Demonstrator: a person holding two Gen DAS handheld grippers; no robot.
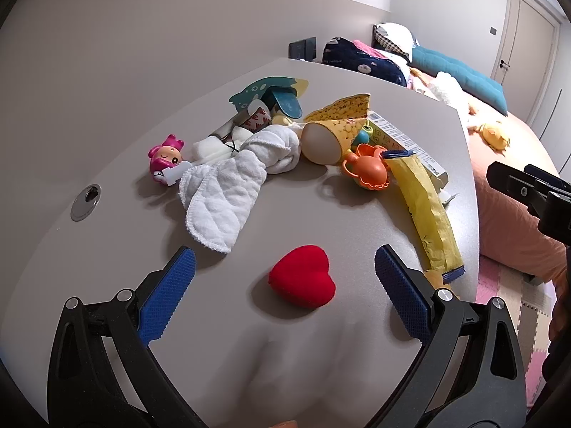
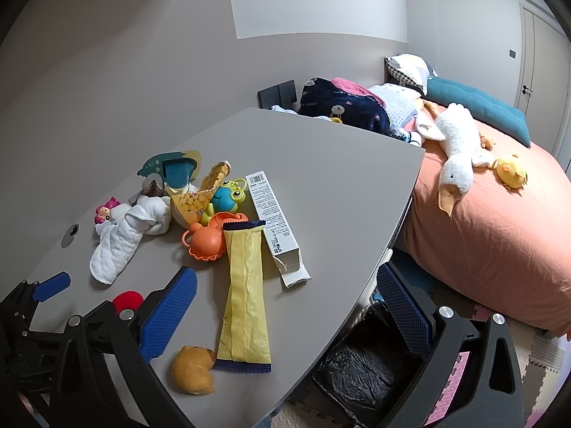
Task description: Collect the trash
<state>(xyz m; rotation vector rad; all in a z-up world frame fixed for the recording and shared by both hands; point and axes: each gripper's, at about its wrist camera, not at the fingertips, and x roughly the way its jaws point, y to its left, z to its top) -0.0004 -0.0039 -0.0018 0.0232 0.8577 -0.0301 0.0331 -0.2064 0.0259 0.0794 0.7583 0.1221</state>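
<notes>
Both hand-held grippers (jaws apart) overhang table (image 2: 321, 149) edge.

The table (image 2: 321, 164) is plain grey. On it lie a long yellow wrapper (image 2: 244, 296) with dark blue ends, a white carton (image 2: 273, 221) printed in black with a barcode, a quilted white cloth (image 1: 228, 182), a red velvet heart (image 1: 302, 276), an orange toy crab (image 2: 207, 237) and a pink-haired doll (image 1: 166, 157). Beside the table, the bed (image 2: 499, 235) is salmon-orange, and the bin (image 2: 364, 367) has a black liner.
</notes>
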